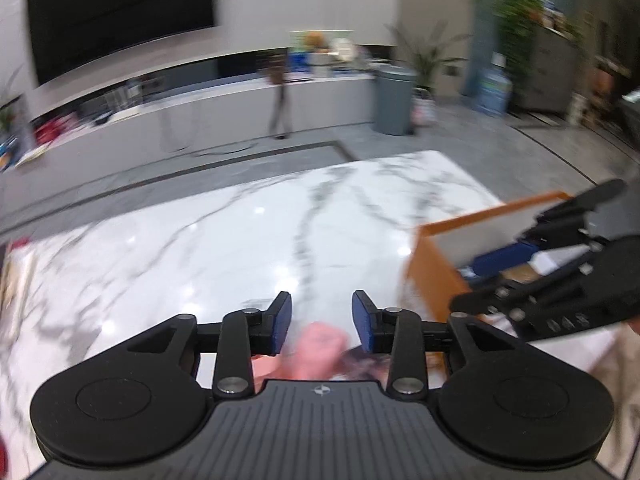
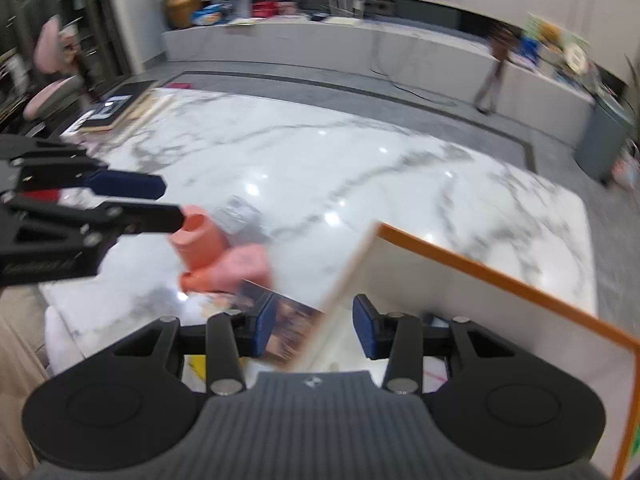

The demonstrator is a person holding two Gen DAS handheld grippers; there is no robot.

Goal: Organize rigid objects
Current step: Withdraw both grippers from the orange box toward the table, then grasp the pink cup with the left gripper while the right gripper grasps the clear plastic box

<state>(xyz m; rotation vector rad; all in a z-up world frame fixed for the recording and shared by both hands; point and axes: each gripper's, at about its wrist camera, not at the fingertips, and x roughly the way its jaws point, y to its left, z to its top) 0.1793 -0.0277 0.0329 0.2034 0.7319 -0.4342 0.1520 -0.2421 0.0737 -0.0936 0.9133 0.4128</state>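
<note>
Orange-rimmed box (image 2: pixel 500 280) sits at marble table (image 2: pixel 320 152) edge, both claws open.

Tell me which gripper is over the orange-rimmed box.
The right gripper: its open fingers straddle the orange-rimmed box wall. The left gripper hangs over pink items instead.

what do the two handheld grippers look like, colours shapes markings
Both match. The left gripper and right gripper are matte black plastic: a ribbed grey-black centre deck with a small round white logo, two big round discs at the sides, and linkage arms with silver pivot pins. Each finger ends in a flat blue pad. No cables or sleeves show, apart from a white glove at the edge of the right wrist view.
</note>
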